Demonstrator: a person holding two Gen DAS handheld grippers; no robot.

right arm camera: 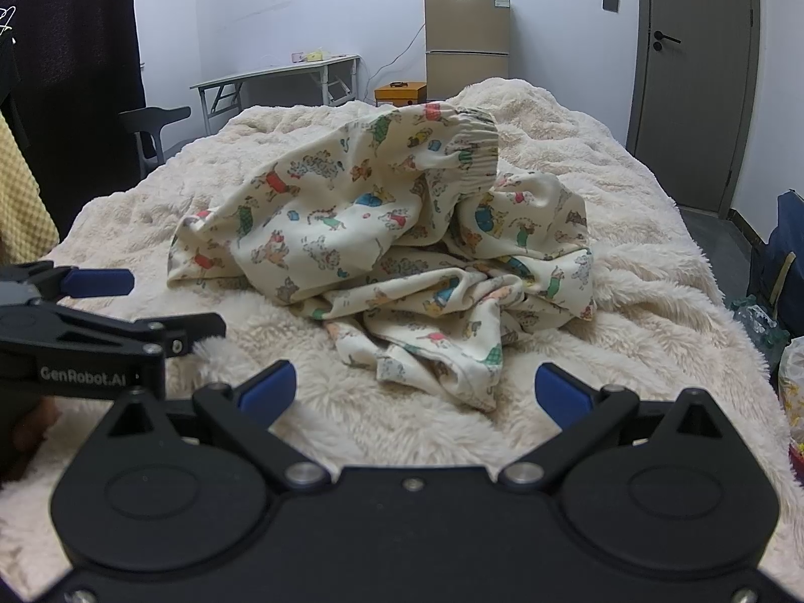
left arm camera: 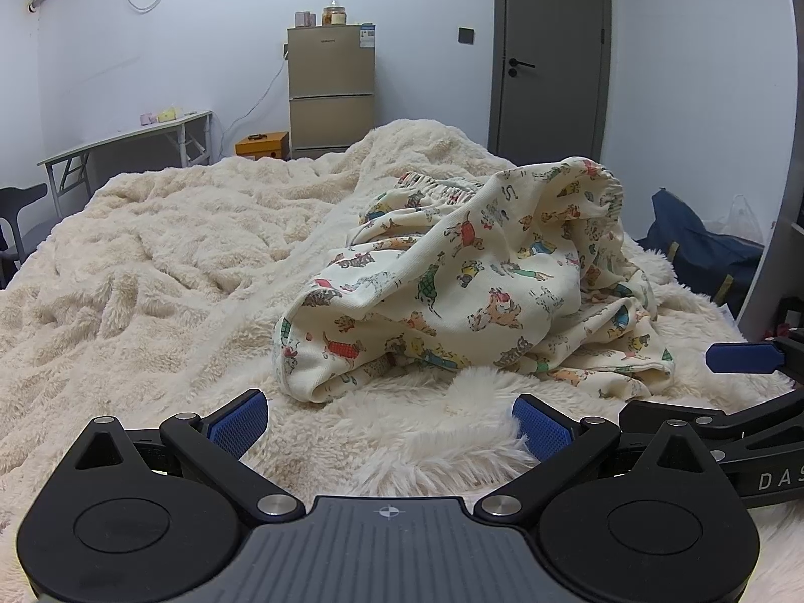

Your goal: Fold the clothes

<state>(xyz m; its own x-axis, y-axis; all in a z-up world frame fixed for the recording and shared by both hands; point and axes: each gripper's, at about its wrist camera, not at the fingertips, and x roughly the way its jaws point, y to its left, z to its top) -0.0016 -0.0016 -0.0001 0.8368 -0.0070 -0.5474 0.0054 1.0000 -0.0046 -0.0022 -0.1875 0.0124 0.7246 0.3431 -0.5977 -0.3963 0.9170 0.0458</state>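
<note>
Cream printed pyjama trousers lie in a crumpled heap on the fluffy blanket covering the bed, elastic waistband humped up at the far side, so no edge is laid out for folding yet. Both grippers sit low and level just short of the heap, left gripper and right gripper each spread wide and empty, apparently poised to pick a hem.
</note>
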